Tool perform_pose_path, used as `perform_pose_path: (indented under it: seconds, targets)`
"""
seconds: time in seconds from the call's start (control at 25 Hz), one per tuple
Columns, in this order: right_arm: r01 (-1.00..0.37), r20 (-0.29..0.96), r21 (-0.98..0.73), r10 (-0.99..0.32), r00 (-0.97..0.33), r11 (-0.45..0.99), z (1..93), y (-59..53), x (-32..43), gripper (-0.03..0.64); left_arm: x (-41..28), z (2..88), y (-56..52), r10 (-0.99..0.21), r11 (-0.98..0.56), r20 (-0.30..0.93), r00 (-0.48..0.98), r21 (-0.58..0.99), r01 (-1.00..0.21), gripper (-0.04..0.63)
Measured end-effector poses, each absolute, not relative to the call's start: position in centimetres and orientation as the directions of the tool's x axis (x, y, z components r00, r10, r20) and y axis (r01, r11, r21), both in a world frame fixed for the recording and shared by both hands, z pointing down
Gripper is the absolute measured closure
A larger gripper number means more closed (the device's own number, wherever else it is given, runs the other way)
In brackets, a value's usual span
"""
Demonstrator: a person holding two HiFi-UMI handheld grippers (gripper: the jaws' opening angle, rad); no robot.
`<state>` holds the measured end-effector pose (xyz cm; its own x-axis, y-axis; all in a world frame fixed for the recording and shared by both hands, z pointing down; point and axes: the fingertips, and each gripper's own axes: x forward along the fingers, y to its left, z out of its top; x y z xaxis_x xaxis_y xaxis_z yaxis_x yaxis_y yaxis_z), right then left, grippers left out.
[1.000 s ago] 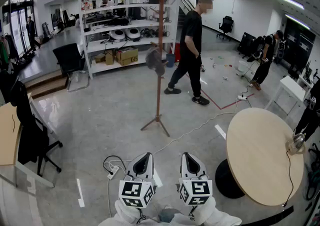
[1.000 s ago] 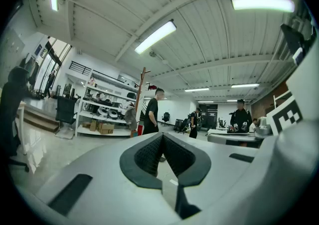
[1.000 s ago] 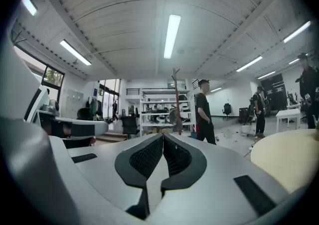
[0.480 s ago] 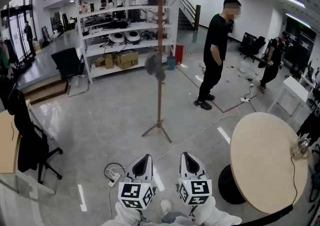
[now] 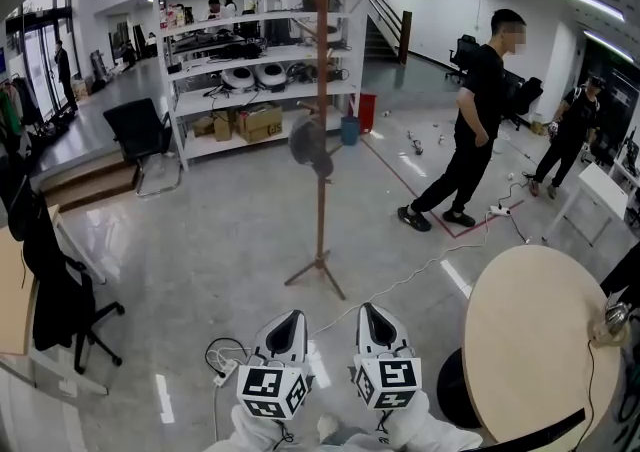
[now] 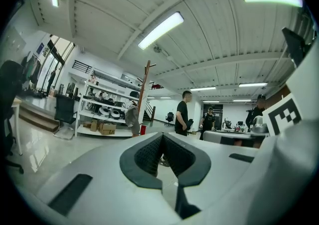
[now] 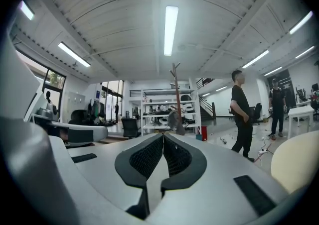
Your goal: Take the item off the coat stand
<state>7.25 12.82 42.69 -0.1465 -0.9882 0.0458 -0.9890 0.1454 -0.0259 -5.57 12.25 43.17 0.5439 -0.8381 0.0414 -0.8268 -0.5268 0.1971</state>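
A tall wooden coat stand (image 5: 321, 120) rises from the grey floor in the middle of the head view, on a tripod foot. A grey item (image 5: 309, 145) hangs from it about halfway up; the same item (image 6: 132, 118) shows in the left gripper view and, as a small grey item (image 7: 175, 120), in the right gripper view. My left gripper (image 5: 289, 324) and right gripper (image 5: 374, 320) are side by side at the bottom, well short of the stand. Both are shut with nothing between the jaws.
A person in black (image 5: 468, 138) walks at the right past a red floor line. A round wooden table (image 5: 530, 350) stands at the lower right. White shelving (image 5: 250, 65) is behind the stand, a black office chair (image 5: 60, 290) at the left, and a cable with a power strip (image 5: 222, 372) lies just ahead.
The view has come closer to the coat stand. The person in black has walked from beside the stand away to the right. Both grippers stay shut, side by side.
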Motion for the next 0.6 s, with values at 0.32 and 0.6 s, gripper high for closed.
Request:
perform_pose_path:
  seconds: [0.32, 0.6]
  targets:
    - [-0.985, 0.063, -0.027, -0.983, -0.172, 0.171, 43.2, 8.4, 9.2, 0.606, -3.4, 43.5, 8.1, -0.848, -0.51, 0.045, 0.528, 0.2, -0.837, 0.595]
    - [-0.984, 0.083, -0.031, -0.98, -0.18, 0.178, 44.0, 6.1, 10.1, 0.606, -2.5, 44.2, 5.7, -0.85, -0.503, 0.062, 0.524, 0.206, -0.84, 0.594]
